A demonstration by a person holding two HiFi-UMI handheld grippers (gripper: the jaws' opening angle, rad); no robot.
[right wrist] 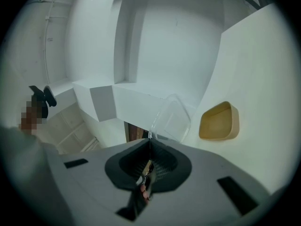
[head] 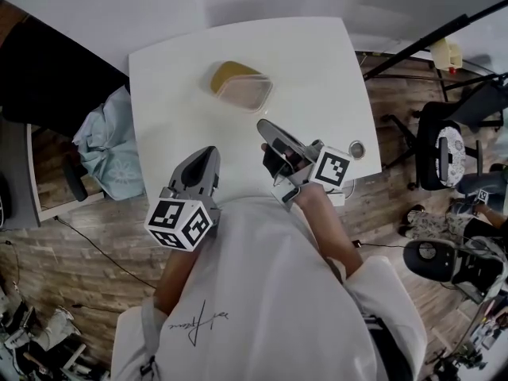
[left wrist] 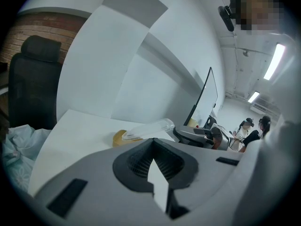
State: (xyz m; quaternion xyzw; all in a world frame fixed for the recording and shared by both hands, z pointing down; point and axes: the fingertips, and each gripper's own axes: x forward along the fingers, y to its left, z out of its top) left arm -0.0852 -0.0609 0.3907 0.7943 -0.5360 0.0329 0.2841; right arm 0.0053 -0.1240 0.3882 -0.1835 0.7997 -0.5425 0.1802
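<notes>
A shallow yellow container (head: 226, 74) sits on the white table (head: 317, 70) toward its far side. A clear plastic lid (head: 246, 94) tilts over it, low end on the container and the other end raised. My right gripper (head: 262, 125), rolled on its side, is shut on the lid's raised edge; the lid (right wrist: 171, 119) runs out from its closed tips (right wrist: 150, 139), with the container (right wrist: 218, 121) beside it. My left gripper (head: 209, 154) hovers over the table's near left, shut and empty. From it I see the lid (left wrist: 148, 128), the container (left wrist: 121, 138) and the right gripper (left wrist: 197, 135).
A small round object (head: 356, 148) lies near the table's right edge. A light blue cloth (head: 107, 145) is heaped on a chair left of the table. Office chairs (head: 444, 145) and a black stand (head: 429, 38) fill the wooden floor on the right. People stand far off (left wrist: 249, 128).
</notes>
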